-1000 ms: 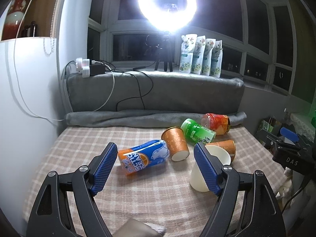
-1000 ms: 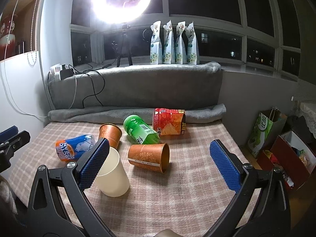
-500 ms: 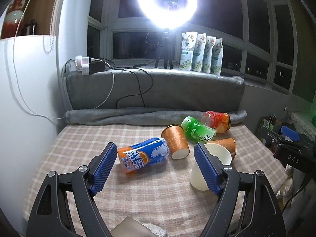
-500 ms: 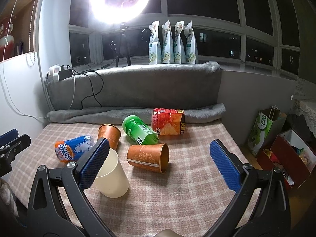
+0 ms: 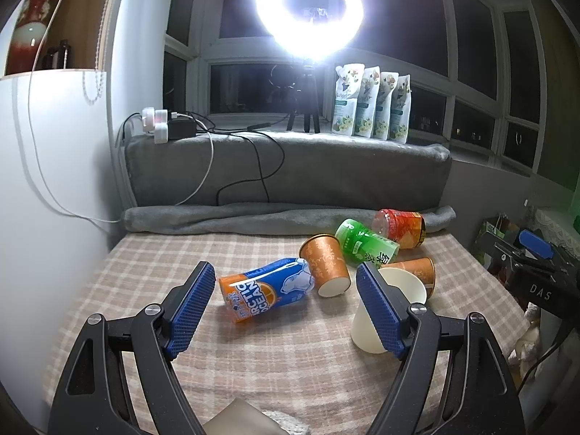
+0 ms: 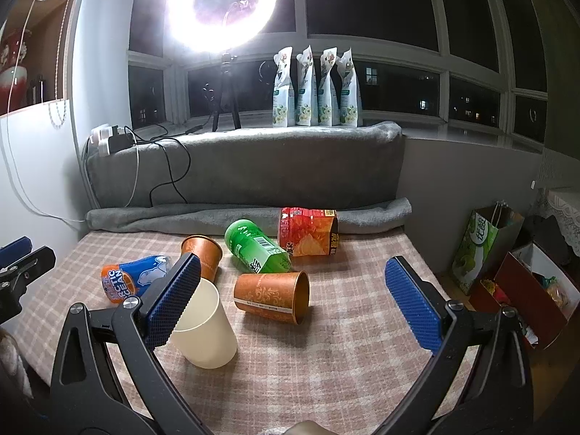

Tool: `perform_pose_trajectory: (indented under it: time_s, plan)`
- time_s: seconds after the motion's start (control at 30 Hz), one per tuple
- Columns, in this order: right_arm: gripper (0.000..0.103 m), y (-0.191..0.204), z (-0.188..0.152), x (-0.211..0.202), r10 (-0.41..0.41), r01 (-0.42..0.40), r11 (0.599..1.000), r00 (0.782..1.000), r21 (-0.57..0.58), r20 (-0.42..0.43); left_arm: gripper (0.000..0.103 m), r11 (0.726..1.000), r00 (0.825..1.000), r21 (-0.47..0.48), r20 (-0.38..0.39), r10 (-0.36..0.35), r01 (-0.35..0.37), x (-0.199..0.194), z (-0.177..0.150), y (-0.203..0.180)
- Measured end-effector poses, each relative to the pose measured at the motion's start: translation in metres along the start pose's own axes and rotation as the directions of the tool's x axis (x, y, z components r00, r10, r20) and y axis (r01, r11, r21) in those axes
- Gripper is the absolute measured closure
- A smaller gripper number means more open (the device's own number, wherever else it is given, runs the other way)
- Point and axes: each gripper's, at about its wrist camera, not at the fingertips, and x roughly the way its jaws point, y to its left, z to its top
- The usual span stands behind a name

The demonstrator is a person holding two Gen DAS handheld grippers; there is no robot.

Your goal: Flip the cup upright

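Observation:
A cream paper cup (image 6: 204, 330) lies tilted on the checked cloth (image 6: 344, 362), mouth toward the back; it also shows in the left wrist view (image 5: 377, 311) behind my left gripper's right finger. An orange paper cup (image 6: 272, 295) lies on its side, mouth to the right. Another orange cup (image 5: 324, 266) lies with its mouth toward me. My left gripper (image 5: 286, 308) is open and empty, hovering before the blue-orange can (image 5: 266, 288). My right gripper (image 6: 293, 304) is open and empty, around the lying orange cup from above and in front.
A green bottle (image 6: 259, 248) and a red-orange snack tub (image 6: 308, 232) lie behind the cups. A grey rolled blanket (image 6: 235, 217) and cushion back the surface. Cables and a power strip (image 5: 163, 127) sit at the left. Bags and boxes (image 6: 507, 264) stand off the right edge.
Both grippers have drifted slightly back and up; the objects sit a little lower in view. Nothing has been gripped or moved.

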Motion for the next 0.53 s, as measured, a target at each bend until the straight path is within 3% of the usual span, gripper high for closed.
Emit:
perform_pose_trajectory:
  time_s: [0.53]
  plan:
    - [0.000, -0.0002, -0.0004, 0.0004, 0.004, -0.004, 1.000, 1.000, 0.001, -0.006, 0.022, 1.000, 1.000, 0.013, 0.020, 0.011, -0.012, -0.0016, 0.0012, -0.0002]
